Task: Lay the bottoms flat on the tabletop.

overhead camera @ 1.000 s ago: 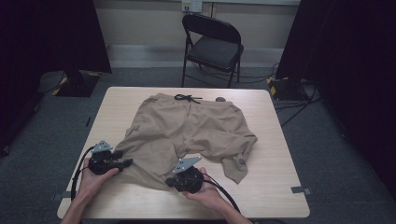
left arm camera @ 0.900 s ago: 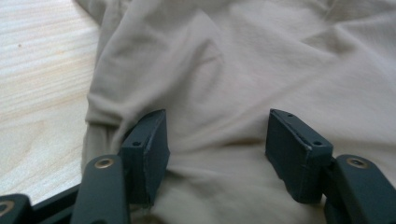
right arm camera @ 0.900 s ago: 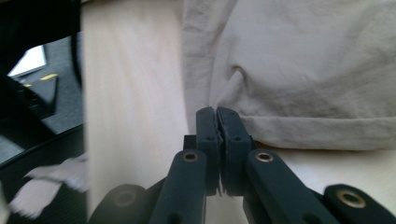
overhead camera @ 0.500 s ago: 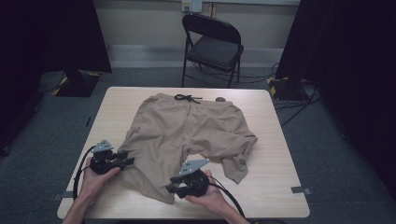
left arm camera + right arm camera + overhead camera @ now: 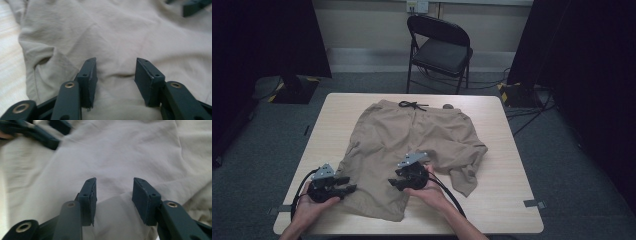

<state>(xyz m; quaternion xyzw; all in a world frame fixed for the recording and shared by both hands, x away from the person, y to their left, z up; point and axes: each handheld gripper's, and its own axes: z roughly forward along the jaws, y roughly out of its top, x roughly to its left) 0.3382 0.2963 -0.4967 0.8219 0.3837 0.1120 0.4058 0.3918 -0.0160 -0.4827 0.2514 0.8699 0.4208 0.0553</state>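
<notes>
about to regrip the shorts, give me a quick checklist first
1. Left gripper jaws apart, nothing pinched: ok; they have just been closing a little.
2. Right gripper jaws apart after just opening, cloth under them, not clamped: ok.
3. Shorts fully on the table: ok.
4. Shorts flat: not ok, right leg bunched.
5. Drawstring free at the waistband: ok.
6. Cables off the cloth: cannot tell.
</notes>
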